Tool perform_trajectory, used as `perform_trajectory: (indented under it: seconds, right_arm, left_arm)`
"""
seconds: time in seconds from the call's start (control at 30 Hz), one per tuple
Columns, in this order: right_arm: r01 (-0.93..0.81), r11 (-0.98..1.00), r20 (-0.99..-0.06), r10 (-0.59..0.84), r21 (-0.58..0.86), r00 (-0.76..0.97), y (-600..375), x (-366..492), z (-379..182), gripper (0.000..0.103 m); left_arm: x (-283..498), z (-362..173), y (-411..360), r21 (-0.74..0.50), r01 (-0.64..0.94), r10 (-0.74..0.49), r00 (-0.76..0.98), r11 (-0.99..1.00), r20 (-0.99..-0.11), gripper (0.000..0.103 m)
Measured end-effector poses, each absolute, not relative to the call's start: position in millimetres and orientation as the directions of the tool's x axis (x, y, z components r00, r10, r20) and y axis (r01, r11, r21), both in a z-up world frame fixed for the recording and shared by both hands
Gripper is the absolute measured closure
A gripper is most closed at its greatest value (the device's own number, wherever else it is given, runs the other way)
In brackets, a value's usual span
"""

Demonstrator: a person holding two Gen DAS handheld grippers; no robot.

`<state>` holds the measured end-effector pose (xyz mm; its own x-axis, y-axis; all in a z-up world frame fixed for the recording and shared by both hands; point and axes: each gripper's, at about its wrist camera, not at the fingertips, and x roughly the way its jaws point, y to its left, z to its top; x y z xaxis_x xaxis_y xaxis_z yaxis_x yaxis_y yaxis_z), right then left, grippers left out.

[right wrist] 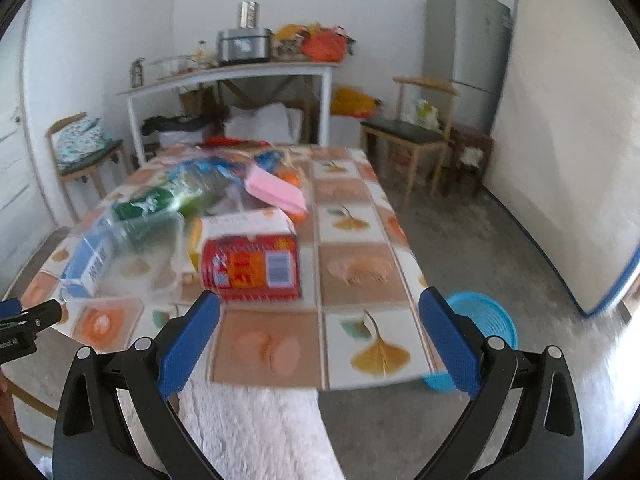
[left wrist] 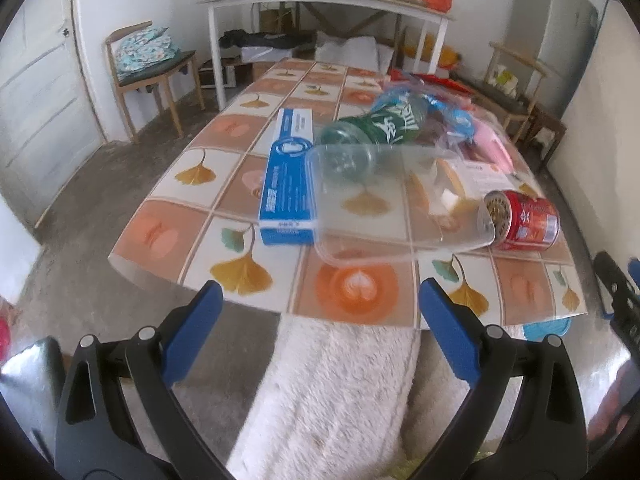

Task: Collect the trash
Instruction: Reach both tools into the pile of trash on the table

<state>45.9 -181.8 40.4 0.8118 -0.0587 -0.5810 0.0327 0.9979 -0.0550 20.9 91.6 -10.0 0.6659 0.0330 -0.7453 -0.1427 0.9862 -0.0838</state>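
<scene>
Trash lies on a table point(left wrist: 168, 236) with a tiled leaf-pattern cloth: a blue toothpaste box point(left wrist: 286, 178), a green plastic bottle point(left wrist: 380, 128) on its side, a clear plastic tub point(left wrist: 396, 204) and a red can point(left wrist: 524, 220) lying down. The right wrist view shows the red can point(right wrist: 250, 268), a white carton point(right wrist: 244, 224) behind it, the green bottle point(right wrist: 156, 204), the blue box point(right wrist: 86, 268) and a pink pack point(right wrist: 276, 192). My left gripper point(left wrist: 320, 304) is open before the table's near edge. My right gripper point(right wrist: 320, 312) is open, just short of the can.
A blue plastic basket point(right wrist: 488, 320) stands on the floor at the table's right corner. White fluffy fabric point(left wrist: 332, 392) lies below both grippers. Wooden chairs point(left wrist: 148, 68) stand left and right; a loaded white shelf table point(left wrist: 328, 4) and a fridge point(right wrist: 464, 36) line the back wall.
</scene>
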Motion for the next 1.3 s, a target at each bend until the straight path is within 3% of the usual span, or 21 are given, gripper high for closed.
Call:
perform_trajectory:
  seconds: [0.13,0.3,0.67,1.0,1.13,1.3]
  right_arm:
    - [-0.046,0.998,-0.573,0.056,0.032,0.818,-191.5,61.0,43.8,0.006]
    - [-0.085,0.989,-0.647,0.144,0.121,0.749,-205.4,94.6,35.1,0.006]
    - [-0.104,0.965,-0.689,0.245,0.241,0.682,-219.0,138.4,19.9,0.006]
    - [-0.264,0.909,-0.59,0.41,0.321,0.696,-214.3,207.8,69.9,0.006]
    - [-0.324,0.897,-0.599,0.442,0.3,0.668,-201.3,257.4,83.5,0.006]
    - [-0.281,0.814,-0.632,0.575,0.509,0.52,-205.3,328.3,70.9,0.013]
  left_arm:
    - [19.2,-6.6,98.5,-0.133,-0.038,-0.058,0.754,0.99,-0.654,0.008]
    - [24.1,-1.5,99.8,-0.214,0.102,-0.207,0.808,0.971,-0.552,0.008]
    - [77.6,5.6,132.2,-0.237,0.065,-0.196,0.789,0.969,-0.582,0.009]
    - [154.0,56.8,143.7,-0.241,0.207,-0.309,0.778,0.948,-0.547,0.01]
    - [182.5,63.1,128.3,-0.25,0.26,-0.359,0.746,0.933,-0.561,0.02]
    - [232.4,68.2,123.2,-0.308,0.279,-0.413,0.691,0.91,-0.593,0.026]
